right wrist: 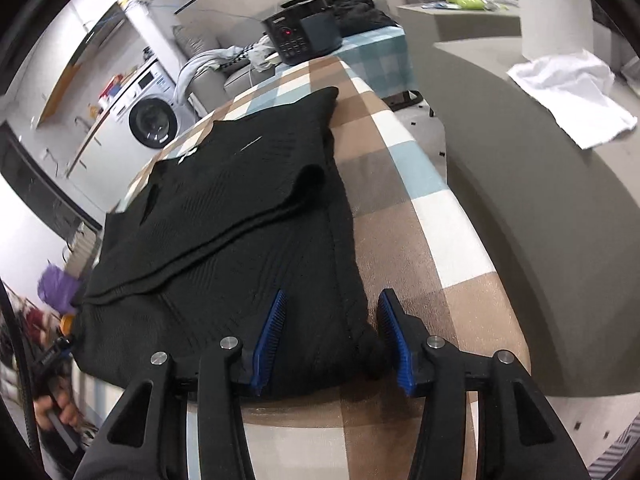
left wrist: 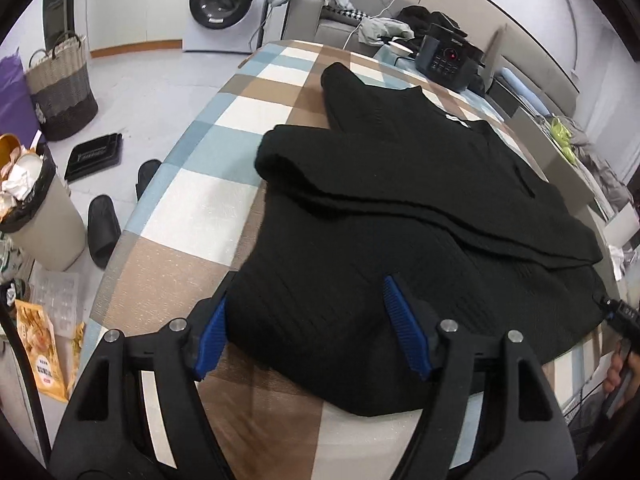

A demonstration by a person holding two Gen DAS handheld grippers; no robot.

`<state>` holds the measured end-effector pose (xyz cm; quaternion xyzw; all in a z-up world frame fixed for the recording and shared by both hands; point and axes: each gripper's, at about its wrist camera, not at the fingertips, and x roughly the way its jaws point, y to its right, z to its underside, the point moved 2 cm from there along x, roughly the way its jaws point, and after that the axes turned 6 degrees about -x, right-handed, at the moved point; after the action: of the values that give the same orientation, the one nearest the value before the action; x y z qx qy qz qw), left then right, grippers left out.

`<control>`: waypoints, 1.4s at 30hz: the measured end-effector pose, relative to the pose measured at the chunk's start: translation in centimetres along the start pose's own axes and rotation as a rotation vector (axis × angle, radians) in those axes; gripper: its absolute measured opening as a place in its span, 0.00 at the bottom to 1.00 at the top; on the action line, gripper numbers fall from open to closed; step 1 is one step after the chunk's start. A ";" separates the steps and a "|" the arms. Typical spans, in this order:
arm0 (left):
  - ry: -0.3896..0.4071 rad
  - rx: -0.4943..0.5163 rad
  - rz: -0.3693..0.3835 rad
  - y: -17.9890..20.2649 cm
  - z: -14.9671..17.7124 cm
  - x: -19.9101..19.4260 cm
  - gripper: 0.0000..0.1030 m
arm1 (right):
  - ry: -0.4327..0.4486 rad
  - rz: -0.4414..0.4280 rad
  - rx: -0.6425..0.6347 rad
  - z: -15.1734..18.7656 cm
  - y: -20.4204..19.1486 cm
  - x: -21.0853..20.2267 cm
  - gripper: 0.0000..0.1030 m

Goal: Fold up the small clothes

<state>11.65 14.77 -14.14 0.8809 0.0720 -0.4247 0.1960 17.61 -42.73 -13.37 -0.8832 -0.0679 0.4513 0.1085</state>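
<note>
Left gripper (left wrist: 310, 328): your jaws stand apart, straddling the near left corner of the black knit garment (left wrist: 400, 208). The blue pads (left wrist: 406, 326) lie on or just over the knit without pinching it; nothing is held.

Right gripper (right wrist: 334, 338): your jaws stand apart here too, one pad on the knit, the other just outside the garment's near right corner (right wrist: 370, 350). No grip that you can see.

Task's thing: the garment lies on the checked tablecloth (left wrist: 188, 216), filling the field from about 6 o'clock up to 12 o'clock in both wrist views.

Done so far: both sleeves appear folded inward. One crosses the body as a band (left wrist: 360, 176); a second fold shows at about 11 o'clock in the right wrist view (right wrist: 224, 196).

Left to do: judging by how it lies, the lengthwise fold remains. The hem nearest you is flat and unlifted, so you would take both near corners and carry them toward the collar.

Woven basket (left wrist: 62, 88): on the floor at 10 o'clock; contents cannot be told.

Waste bin (left wrist: 34, 216): at 9 o'clock, lined with a dark bag and heaped with crumpled paper.

Washing machine (left wrist: 228, 4): at 11 o'clock, door shut; something dark shows behind the glass, unidentifiable.

Black tray (left wrist: 94, 156): on the floor beside the basket, apparently empty.
</note>
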 end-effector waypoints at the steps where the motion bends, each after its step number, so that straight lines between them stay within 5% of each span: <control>1: -0.007 0.012 -0.007 0.2 0.2 0.2 0.67 | 0.000 -0.006 0.001 0.0 -0.1 0.0 0.47; 3: -0.010 0.004 -0.005 0.3 0.6 0.3 0.65 | 0.004 -0.028 -0.009 -0.1 -0.4 0.2 0.47; 7: -0.020 0.036 0.058 1.1 0.8 0.2 0.19 | 0.014 -0.005 -0.061 -0.3 -1.2 0.9 0.22; 12: -0.012 0.117 0.022 2.3 1.6 -0.5 0.14 | 0.005 -0.017 -0.085 -0.1 -1.3 0.8 0.13; 25: -0.059 0.092 0.026 0.1 6.0 -5.4 0.14 | -0.048 -0.009 -0.079 2.9 -1.1 -2.0 0.14; 29: -0.042 0.032 0.023 -1.1 5.8 -6.4 0.23 | 0.028 0.022 -0.068 1.5 -1.3 -3.5 0.16; 32: -0.027 -0.055 0.030 -2.2 4.4 -7.3 0.30 | 0.104 0.015 -0.046 0.1 -1.5 -4.8 0.25; 34: 0.006 -0.094 0.041 -2.6 3.7 -8.2 0.43 | 0.136 -0.042 -0.036 -0.8 -2.0 -5.3 0.44; 38: 0.073 -0.160 0.097 -3.2 2.0 -10.0 0.48 | 0.119 -0.110 -0.031 -1.5 -3.2 -4.4 0.45; 42: 0.024 -0.151 0.149 -2.4 1.4 -8.9 0.49 | 0.068 -0.149 -0.011 -1.4 -3.6 -2.3 0.45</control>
<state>4.32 16.73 -8.65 0.8716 0.0406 -0.3917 0.2920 17.28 -39.91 -9.86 -0.8911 -0.1321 0.4112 0.1393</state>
